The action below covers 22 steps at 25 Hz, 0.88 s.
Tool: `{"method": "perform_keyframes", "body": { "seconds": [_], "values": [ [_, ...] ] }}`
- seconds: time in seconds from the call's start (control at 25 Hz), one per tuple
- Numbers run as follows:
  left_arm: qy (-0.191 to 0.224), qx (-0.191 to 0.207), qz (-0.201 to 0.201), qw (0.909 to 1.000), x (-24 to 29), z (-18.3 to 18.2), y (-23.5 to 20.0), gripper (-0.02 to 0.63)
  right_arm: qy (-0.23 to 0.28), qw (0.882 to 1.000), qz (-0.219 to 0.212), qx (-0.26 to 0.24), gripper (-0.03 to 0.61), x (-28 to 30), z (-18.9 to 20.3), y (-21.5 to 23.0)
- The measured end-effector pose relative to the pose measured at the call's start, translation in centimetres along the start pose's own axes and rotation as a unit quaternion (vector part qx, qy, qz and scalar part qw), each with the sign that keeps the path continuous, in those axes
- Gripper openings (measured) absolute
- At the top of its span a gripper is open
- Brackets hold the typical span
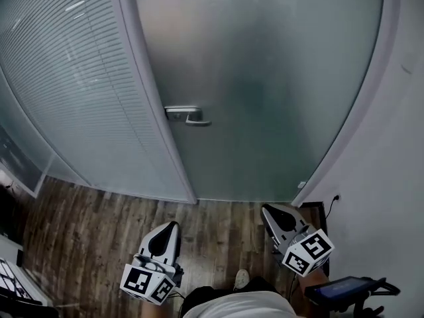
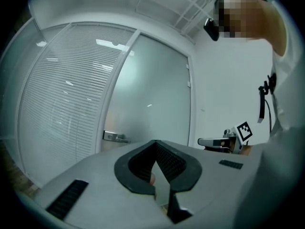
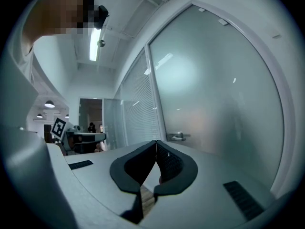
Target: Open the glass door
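The frosted glass door (image 1: 265,78) stands closed in its pale frame, with a metal lever handle (image 1: 187,115) on its left edge. Both grippers are held low over the wooden floor, well short of the door and apart from the handle. My left gripper (image 1: 175,224) is shut and empty, below and a little left of the handle. My right gripper (image 1: 264,208) is shut and empty too, nearer the door's right side. In the left gripper view the closed jaws (image 2: 155,142) point at the door, the handle (image 2: 116,137) to their left. The right gripper view shows the handle (image 3: 178,137) just beyond my gripper (image 3: 156,142).
A glass panel with horizontal blinds (image 1: 66,78) adjoins the door on the left. A white wall (image 1: 397,144) with a socket (image 1: 336,197) runs along the right. Dark wooden floor (image 1: 99,224) lies in front. A black device (image 1: 344,287) sits at the lower right.
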<state>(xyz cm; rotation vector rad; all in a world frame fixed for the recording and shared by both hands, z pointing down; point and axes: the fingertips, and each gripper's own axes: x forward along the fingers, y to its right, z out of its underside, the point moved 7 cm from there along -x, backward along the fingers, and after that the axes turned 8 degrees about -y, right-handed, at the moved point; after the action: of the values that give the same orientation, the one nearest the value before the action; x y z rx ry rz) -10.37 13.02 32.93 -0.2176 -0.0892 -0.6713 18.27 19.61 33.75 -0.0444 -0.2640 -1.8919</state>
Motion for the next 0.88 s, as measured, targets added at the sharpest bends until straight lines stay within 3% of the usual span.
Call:
{"method": "perform_keyframes", "body": {
  "seconds": [0.2, 0.4, 0.64, 0.88],
  "values": [
    [-0.009, 0.006, -0.009, 0.9999, 4.5, -0.8, -0.3, -0.002, 0.003, 1.000, -0.017, 0.012, 0.003, 2.6, 0.0, 3.9],
    [-0.011, 0.006, -0.008, 0.9999, 6.1, -1.2, -1.3, 0.000, -0.003, 1.000, -0.022, 0.016, 0.003, 4.5, 0.0, 5.0],
    [-0.006, -0.006, 0.012, 0.9999, 11.6, -0.1, -7.2, -0.002, -0.002, 1.000, -0.001, 0.009, 0.003, 10.3, 0.1, 7.7],
    [-0.001, 0.002, 0.039, 0.9992, 14.3, -2.8, -11.2, 0.000, -0.001, 1.000, 0.022, -0.005, 0.003, 14.2, -2.5, 7.1]
  ]
}}
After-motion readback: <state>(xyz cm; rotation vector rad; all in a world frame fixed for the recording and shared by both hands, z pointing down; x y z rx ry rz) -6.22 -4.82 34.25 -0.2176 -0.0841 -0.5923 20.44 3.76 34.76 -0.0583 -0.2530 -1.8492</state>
